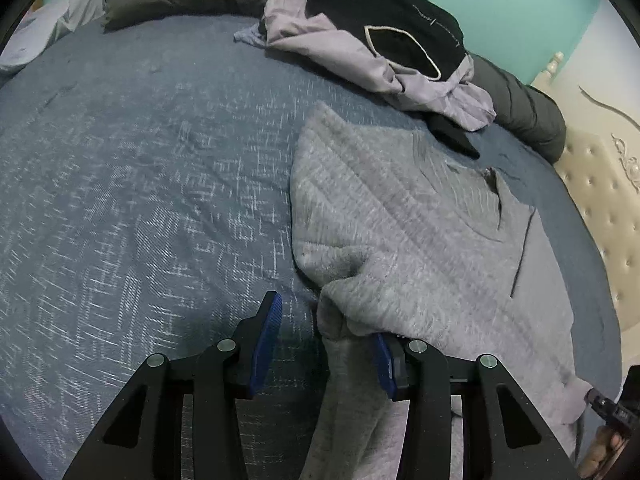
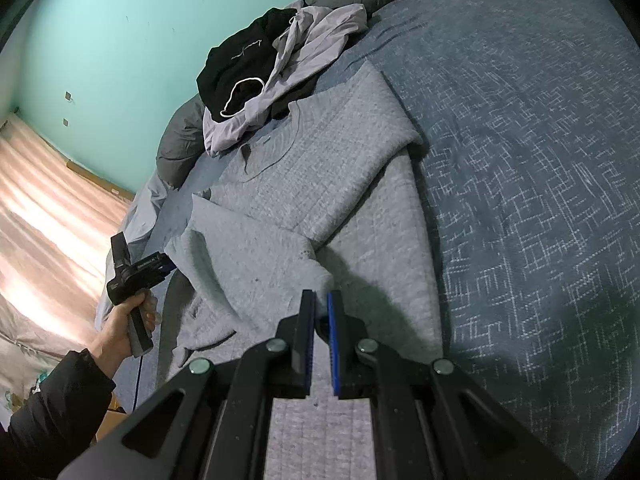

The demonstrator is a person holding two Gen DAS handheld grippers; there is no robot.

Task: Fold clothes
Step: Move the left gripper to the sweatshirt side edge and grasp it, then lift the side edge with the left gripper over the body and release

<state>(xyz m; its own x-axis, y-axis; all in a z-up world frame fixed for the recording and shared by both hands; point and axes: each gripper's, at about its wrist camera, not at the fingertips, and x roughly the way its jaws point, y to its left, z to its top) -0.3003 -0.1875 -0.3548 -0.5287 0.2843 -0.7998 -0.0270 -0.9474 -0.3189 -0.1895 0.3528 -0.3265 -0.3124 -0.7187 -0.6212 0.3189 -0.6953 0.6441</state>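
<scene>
A grey quilted sweater lies spread on the blue bedspread, with one side and a sleeve folded over its body. My left gripper is open at the garment's near edge. A bunched fold of grey cloth hangs between the fingers and drapes over the right fingertip. My right gripper has its blue pads almost together at the tip of the folded sleeve and appears shut on a thin edge of the sweater. The right gripper also shows in the left wrist view, at a pulled corner of the cloth.
A heap of black and lavender clothes sits beyond the sweater's collar, against a rolled dark grey duvet. A cream tufted headboard borders the bed. The blue bedspread stretches to one side. A hand holds the left gripper.
</scene>
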